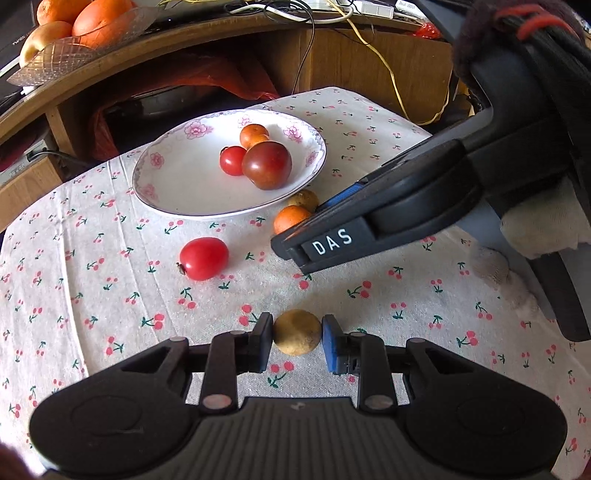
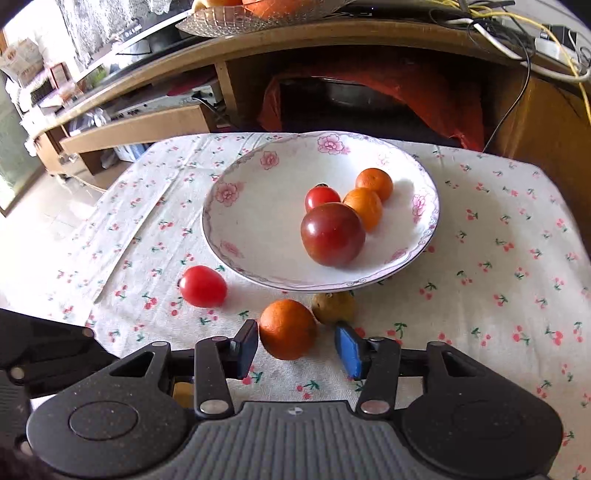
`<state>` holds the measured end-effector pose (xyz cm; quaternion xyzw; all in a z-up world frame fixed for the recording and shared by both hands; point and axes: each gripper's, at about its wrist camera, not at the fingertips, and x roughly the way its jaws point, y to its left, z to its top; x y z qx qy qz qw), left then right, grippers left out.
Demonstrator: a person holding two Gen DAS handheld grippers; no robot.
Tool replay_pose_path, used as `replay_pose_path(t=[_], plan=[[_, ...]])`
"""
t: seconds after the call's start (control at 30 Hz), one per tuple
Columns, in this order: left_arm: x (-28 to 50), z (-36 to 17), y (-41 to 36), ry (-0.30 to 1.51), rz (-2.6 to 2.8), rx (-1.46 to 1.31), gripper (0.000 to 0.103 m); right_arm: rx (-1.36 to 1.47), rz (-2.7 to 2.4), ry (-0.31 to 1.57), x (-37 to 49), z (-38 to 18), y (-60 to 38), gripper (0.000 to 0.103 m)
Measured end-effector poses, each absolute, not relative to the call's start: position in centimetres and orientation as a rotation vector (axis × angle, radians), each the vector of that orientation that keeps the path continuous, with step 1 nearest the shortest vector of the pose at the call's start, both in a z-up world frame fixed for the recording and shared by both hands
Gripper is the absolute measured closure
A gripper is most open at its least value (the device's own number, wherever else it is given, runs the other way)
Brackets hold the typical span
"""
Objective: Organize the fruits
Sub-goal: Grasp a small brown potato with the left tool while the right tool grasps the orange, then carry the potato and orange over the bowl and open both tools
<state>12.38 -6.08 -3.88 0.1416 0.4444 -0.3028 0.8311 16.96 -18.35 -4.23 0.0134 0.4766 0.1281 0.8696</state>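
Sorting fruit beside the flowered plate

Seen from the left wrist view, a small yellow-brown fruit (image 1: 297,332) is pinched between the pads of the left gripper (image 1: 297,338), low over the cherry-print tablecloth (image 1: 110,295). Both pads are pressed against its sides. Further off, a white plate with pink flowers (image 1: 177,184) is set on the cloth, and a dark red tomato (image 1: 266,165), a small red tomato (image 1: 232,160) and an orange fruit (image 1: 254,135) are held in it. An oval red tomato (image 1: 204,258) is left on the cloth in front of the plate. The right gripper (image 1: 369,221) is seen from the side, its finger marked "DAS" in white letters; an orange (image 1: 291,218) and a brownish fruit (image 1: 303,199) are partly hidden behind its tip. A glass dish of oranges (image 1: 74,40) is placed on the wooden shelf (image 1: 221,33) behind.

From the right wrist view, the orange (image 2: 288,328) is flanked by the right gripper's (image 2: 295,349) fingers, which are set only a little wider than the fruit: the left pad is touching or just beside it, while a clear gap is left at the blue pad (image 2: 351,354). The brownish fruit (image 2: 332,306) is lying just behind, against the plate's rim (image 2: 229,240). Two orange fruits are counted in the plate from here
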Motion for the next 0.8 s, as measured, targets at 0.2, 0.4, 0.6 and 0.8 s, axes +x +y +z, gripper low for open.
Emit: replay_pose_path(t=[0.2,0.4,0.6,0.8], plan=[[12.7,-3.9,-6.1,0.938,-0.644,0.291,0.066,0.001,0.285,1.004,15.8,-3.7,-18.9,0.079],[11.6,-3.8,-5.9,0.937,-0.668,0.294,0.066,0.009,0.236,1.015,11.8,-1.9,-21.2,0.079],[10.8,-4.1,-6.1,0.91,-0.676,0.329,0.064,-0.066,0.159,1.087,7.9,-2.3,-23.1,0.078],[10.3,-4.1,-6.1,0.898,-0.63,0.351,0.052,-0.07,0.153,1.059,7.3,-3.2,-23.1,0.07]])
